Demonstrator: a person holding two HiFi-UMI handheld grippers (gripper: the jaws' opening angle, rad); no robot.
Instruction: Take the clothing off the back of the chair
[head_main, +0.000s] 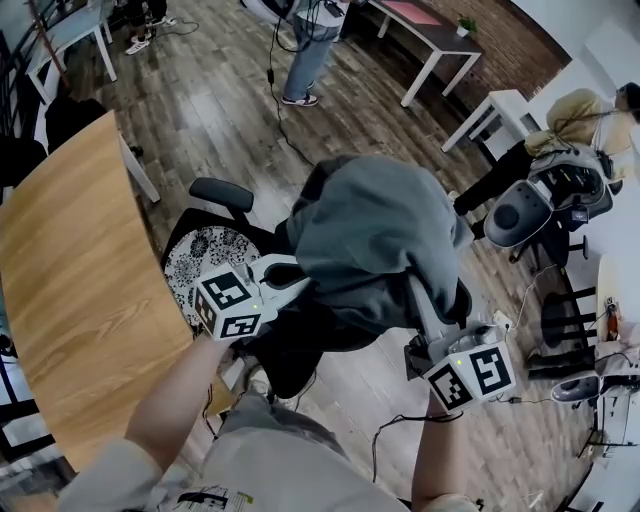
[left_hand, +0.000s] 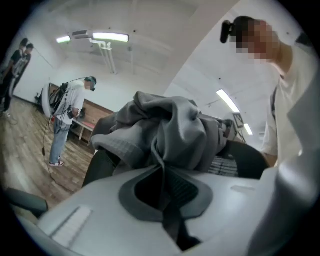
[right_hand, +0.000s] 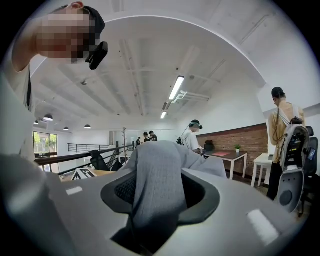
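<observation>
A grey garment (head_main: 370, 240) is bunched over the back of a black office chair (head_main: 222, 192), hiding most of the backrest. My left gripper (head_main: 302, 277) reaches in from the left and is shut on a thin fold of it. In the left gripper view the garment (left_hand: 165, 125) rises in a heap beyond the left gripper (left_hand: 162, 175), with the dark chair back (left_hand: 245, 160) behind. My right gripper (head_main: 418, 295) comes from the right, shut on a thicker fold. In the right gripper view the garment (right_hand: 157, 165) fills the gap of the right gripper (right_hand: 155, 200).
A wooden table (head_main: 70, 270) runs along the left, close to the chair's patterned seat cushion (head_main: 205, 262). Another chair with a grey back (head_main: 520, 210) stands at the right. A person (head_main: 310, 50) stands farther off near a white-legged table (head_main: 430, 45). Cables trail over the wooden floor (head_main: 395, 425).
</observation>
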